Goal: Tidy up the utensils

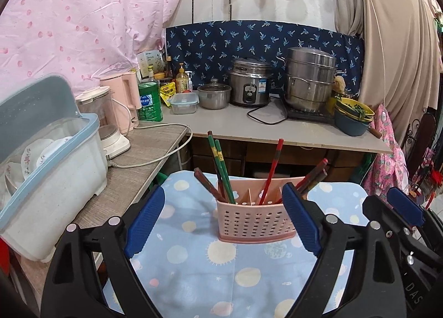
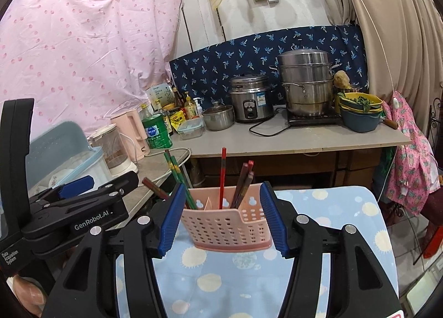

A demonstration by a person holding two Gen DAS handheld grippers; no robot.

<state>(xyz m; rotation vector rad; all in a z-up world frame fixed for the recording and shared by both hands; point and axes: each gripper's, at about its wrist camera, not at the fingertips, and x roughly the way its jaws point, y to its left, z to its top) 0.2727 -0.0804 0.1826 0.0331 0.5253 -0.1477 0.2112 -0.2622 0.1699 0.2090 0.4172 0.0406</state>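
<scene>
A pink perforated utensil holder [image 1: 256,218] stands on a blue spotted cloth [image 1: 193,276]; it also shows in the right wrist view [image 2: 225,228]. Green chopsticks [image 1: 220,168] and a dark one lean in its left compartment, a red chopstick [image 1: 272,171] in the middle, dark red ones [image 1: 314,176] at the right. My left gripper [image 1: 223,224] is open and empty, just short of the holder. My right gripper [image 2: 223,218] is open, its blue pads [image 2: 272,218] on either side of the holder; I cannot tell if they touch it. The left gripper [image 2: 77,207] shows at the left.
A lidded dish box [image 1: 49,179] with plates sits on the side counter at left, with a kettle [image 1: 121,102] and cord. The back counter [image 1: 277,129] holds a rice cooker [image 1: 250,82], steamer pot [image 1: 310,82], bowls and bottles. The cloth's far edge drops off behind the holder.
</scene>
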